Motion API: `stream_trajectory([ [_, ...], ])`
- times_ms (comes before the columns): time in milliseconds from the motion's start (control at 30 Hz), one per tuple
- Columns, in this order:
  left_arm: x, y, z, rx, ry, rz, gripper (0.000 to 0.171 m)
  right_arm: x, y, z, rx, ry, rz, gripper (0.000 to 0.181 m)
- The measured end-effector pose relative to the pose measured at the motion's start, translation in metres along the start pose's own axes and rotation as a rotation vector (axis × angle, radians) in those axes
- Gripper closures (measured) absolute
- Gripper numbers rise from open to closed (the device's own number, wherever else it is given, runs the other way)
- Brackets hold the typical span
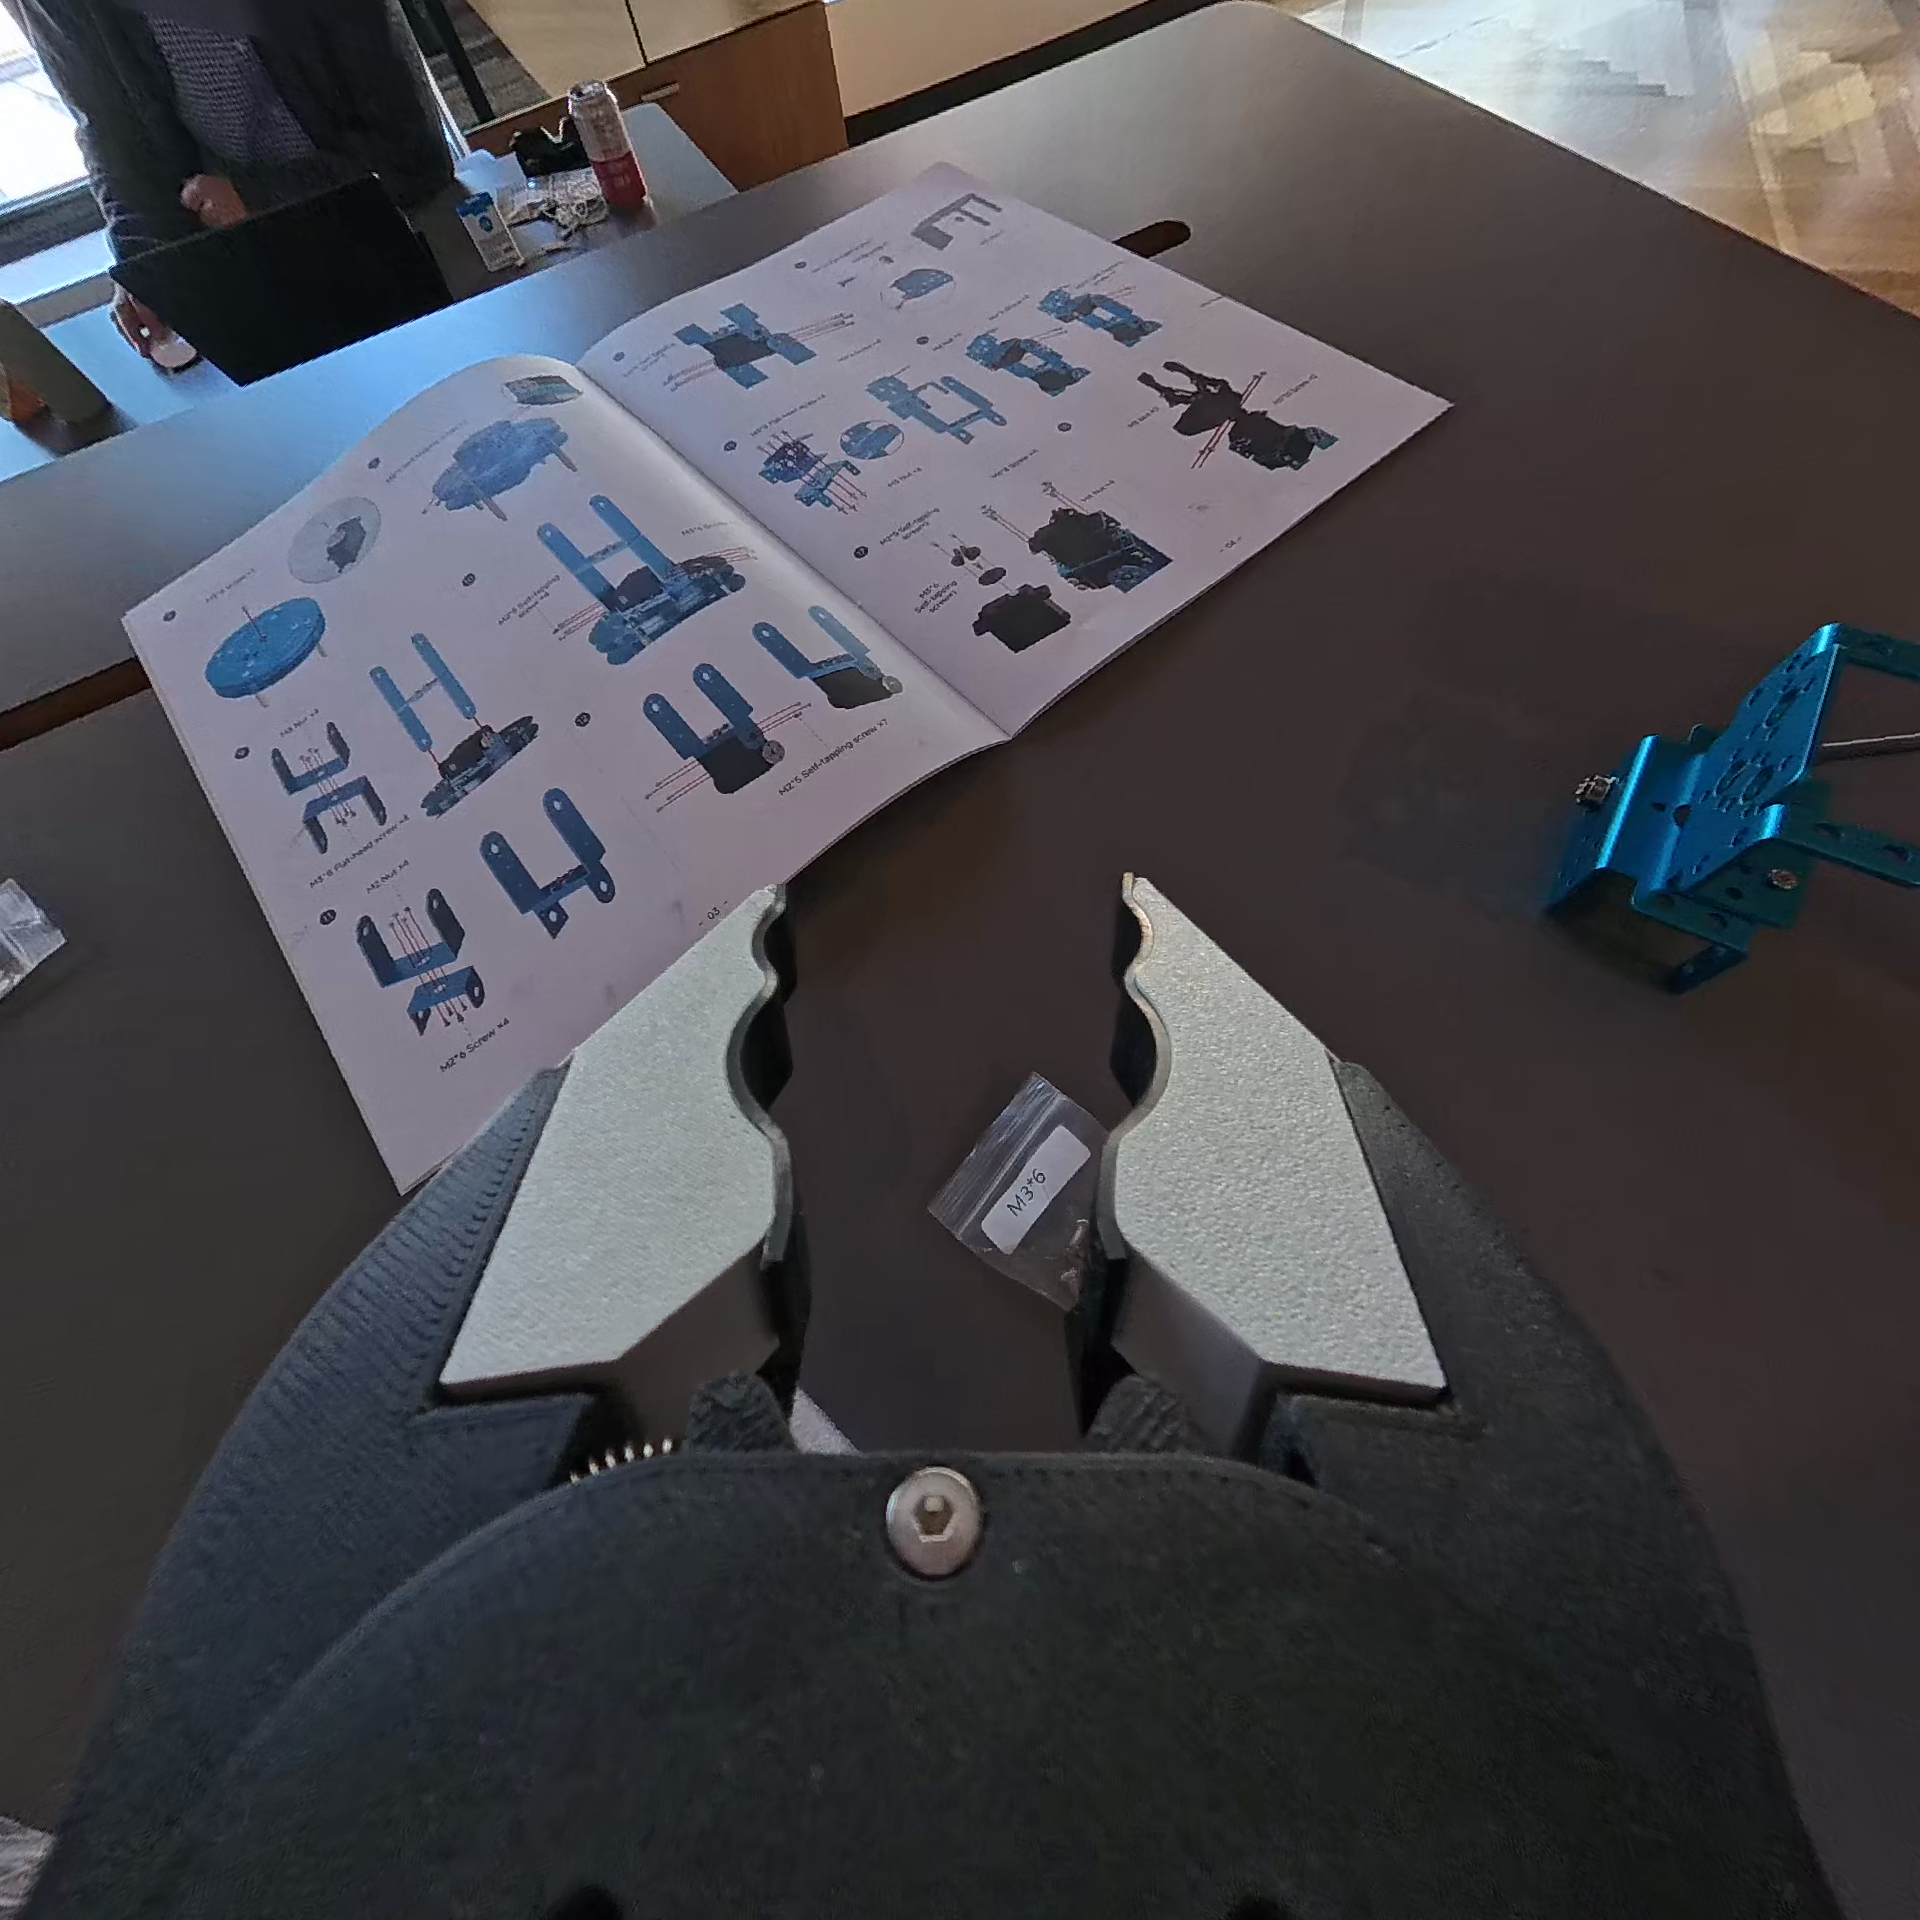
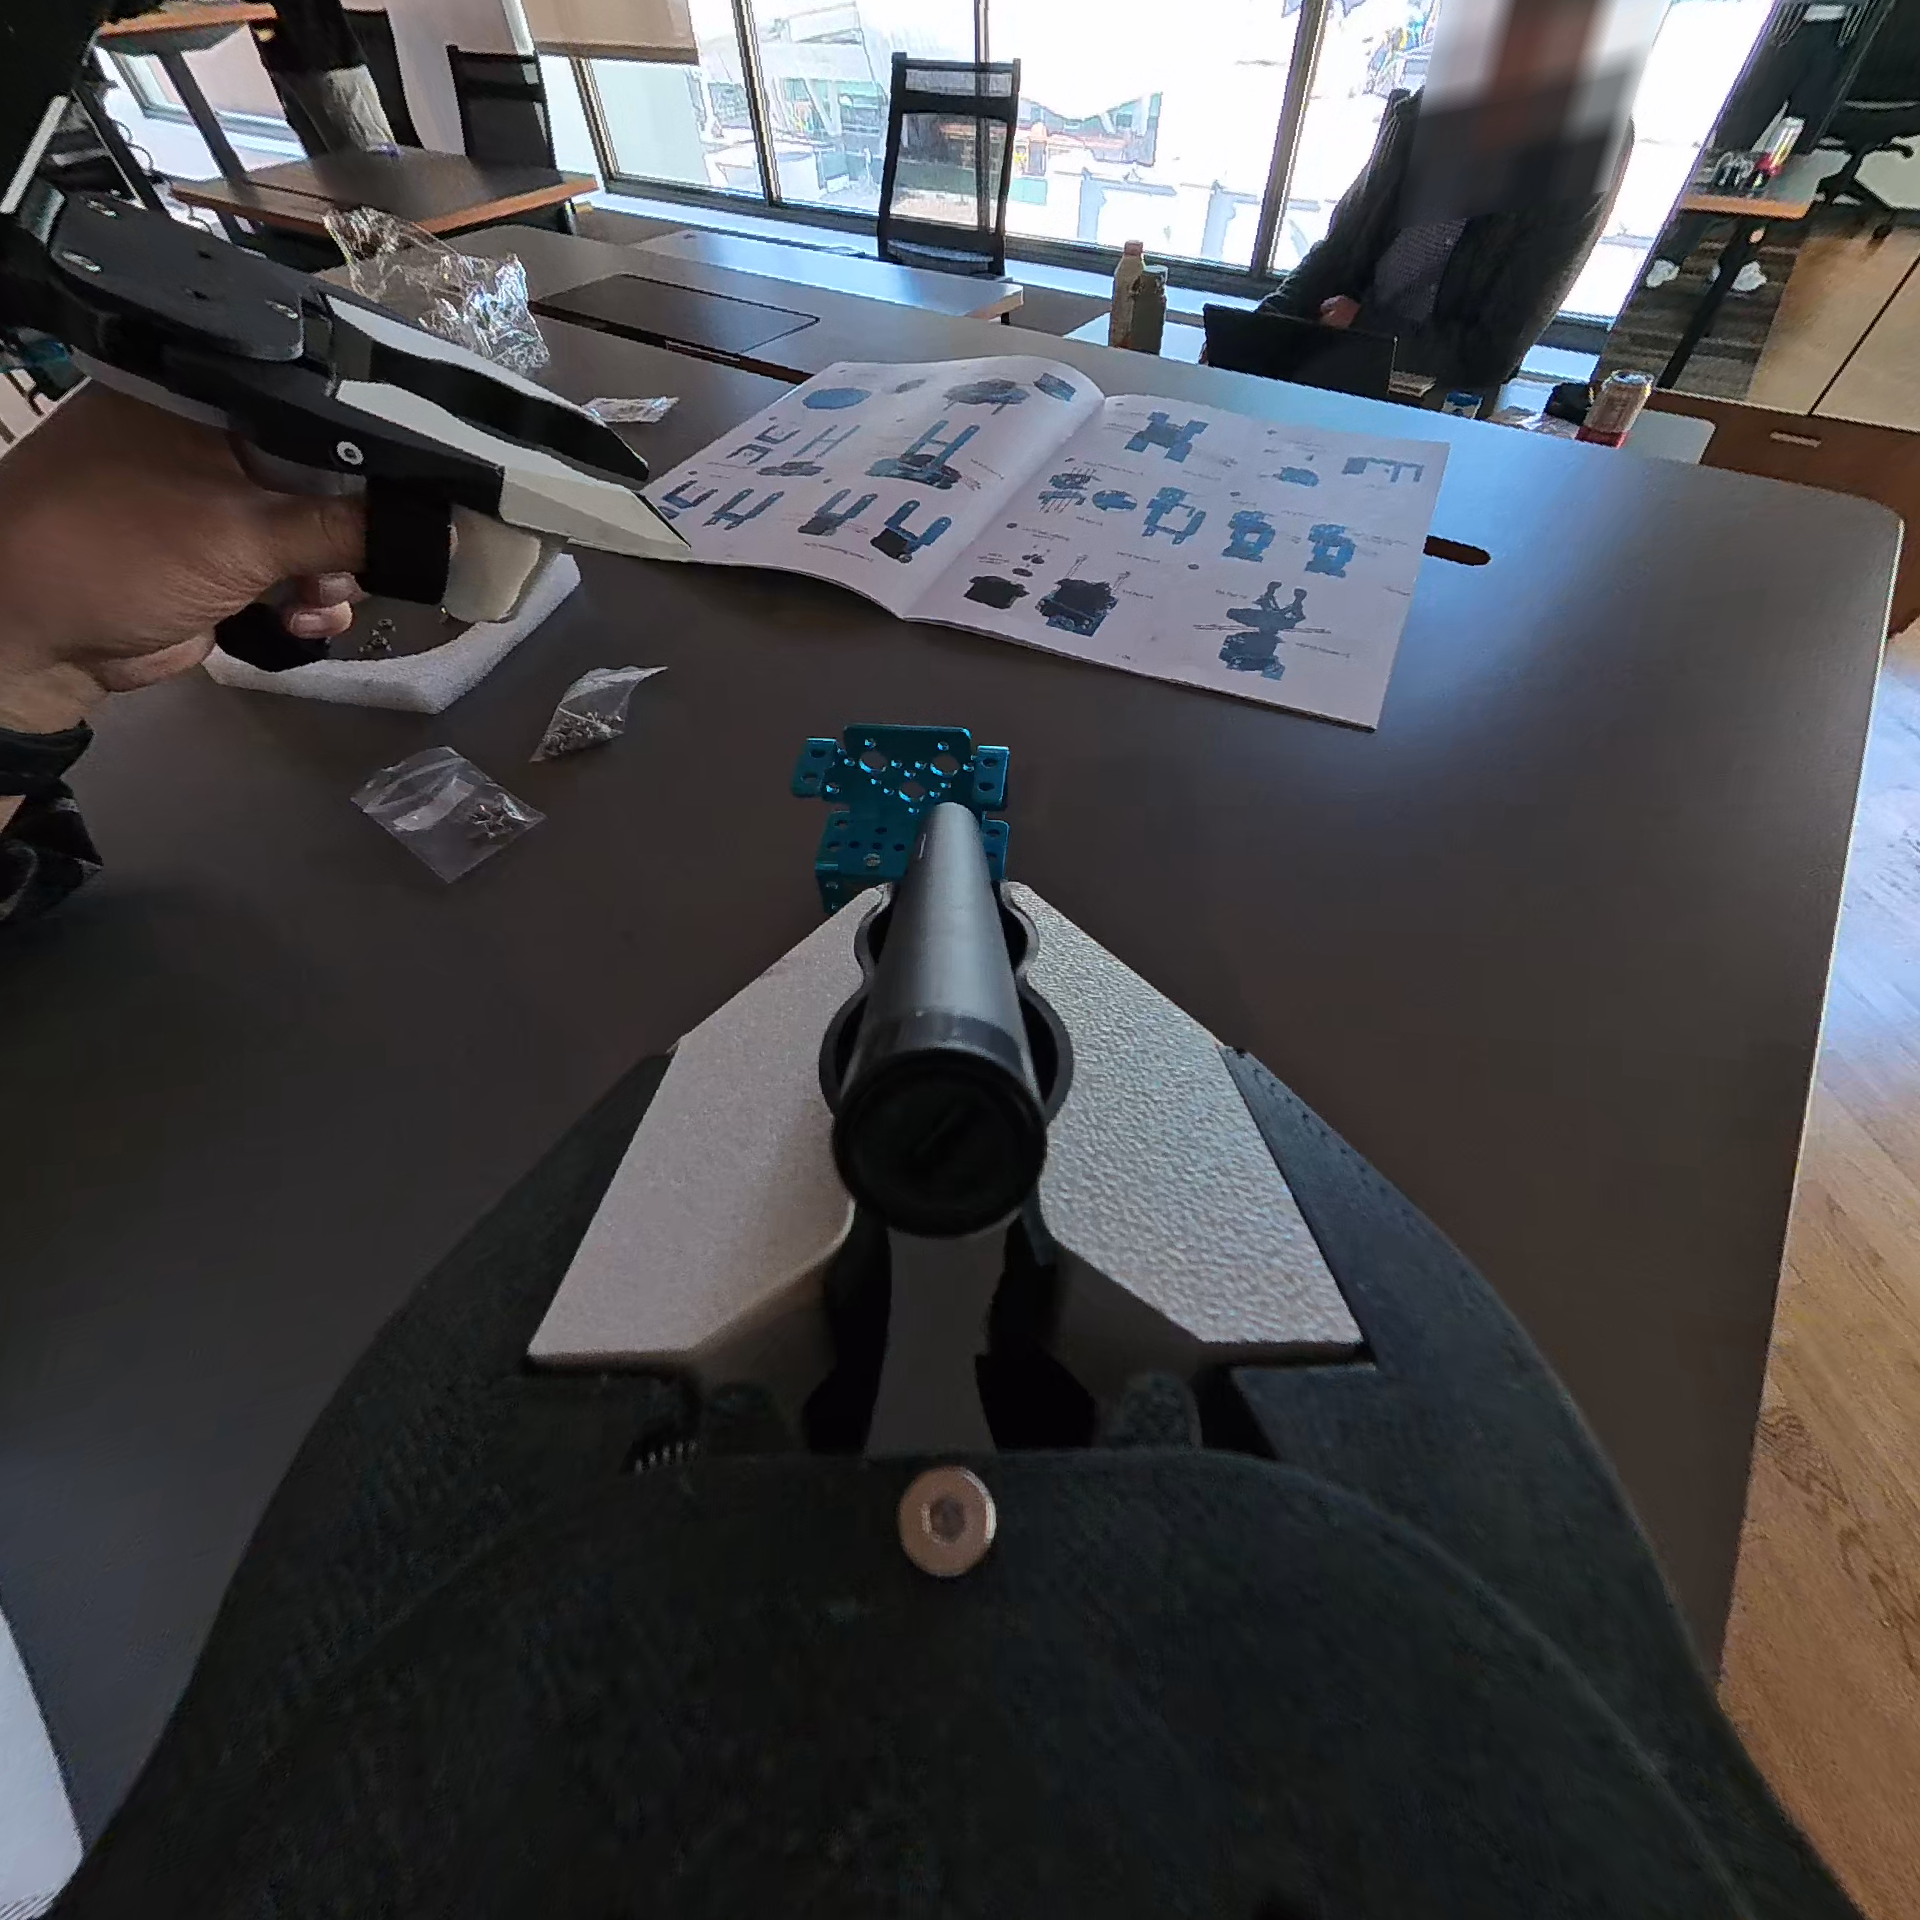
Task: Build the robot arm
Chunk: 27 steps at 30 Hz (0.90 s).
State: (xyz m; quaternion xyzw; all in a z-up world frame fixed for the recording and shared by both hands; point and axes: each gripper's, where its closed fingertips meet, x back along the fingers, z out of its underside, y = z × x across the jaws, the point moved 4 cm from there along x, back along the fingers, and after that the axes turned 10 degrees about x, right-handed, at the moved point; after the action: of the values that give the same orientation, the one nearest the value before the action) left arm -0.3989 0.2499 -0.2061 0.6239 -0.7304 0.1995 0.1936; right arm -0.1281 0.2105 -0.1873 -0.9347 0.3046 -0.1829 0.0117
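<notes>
My left gripper (image 1: 954, 894) is open and empty, held above the dark table (image 1: 1403, 1299). A small clear zip bag of screws with a white label (image 1: 1023, 1184) lies on the table below the gap, close to the right finger. My right gripper (image 2: 940, 904) is shut on a black screwdriver handle (image 2: 940, 1049) that points forward. Its front end is over a blue perforated metal bracket assembly (image 2: 883, 774) on the table. The bracket also shows at the right of the left wrist view (image 1: 1745, 800), with the thin screwdriver shaft (image 1: 1881, 742) reaching it. The shaft's tip is hidden.
An open instruction booklet (image 1: 727, 582) (image 2: 1060, 530) lies beyond both grippers. Two small screw bags (image 2: 587, 712) (image 2: 447, 810), a white foam tray (image 2: 416, 665) and crumpled plastic wrap (image 2: 447, 281) sit at the left. A person (image 2: 1455, 239) sits behind a laptop; a can (image 2: 1616, 405) stands far right. One gripper's finger ends stand about 25 cm off the other's.
</notes>
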Motion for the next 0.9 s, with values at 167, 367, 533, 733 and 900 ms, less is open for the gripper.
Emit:
stream_trajectory([
  [167,-0.0005,-0.001,0.0003,-0.004,0.002,0.004,0.112,0.0,0.0009,-0.0002,0.015,0.004,-0.002,0.165],
  [367,-0.0008,-0.0023,0.0009,-0.009,0.007,0.009,0.112,-0.0001,0.0018,0.0005,0.045,0.012,0.003,0.165],
  [533,-0.0005,-0.0023,0.001,-0.006,0.007,0.011,0.112,-0.0001,0.0021,0.0017,0.06,0.023,0.007,0.165],
  [733,-0.0007,-0.0034,0.0014,-0.008,0.01,0.015,0.112,0.0002,0.0059,-0.0003,0.088,0.022,0.005,0.165],
  [900,-0.0011,-0.0047,0.0019,-0.011,0.012,0.02,0.112,0.0003,0.0051,0.0001,0.092,0.03,0.007,0.165],
])
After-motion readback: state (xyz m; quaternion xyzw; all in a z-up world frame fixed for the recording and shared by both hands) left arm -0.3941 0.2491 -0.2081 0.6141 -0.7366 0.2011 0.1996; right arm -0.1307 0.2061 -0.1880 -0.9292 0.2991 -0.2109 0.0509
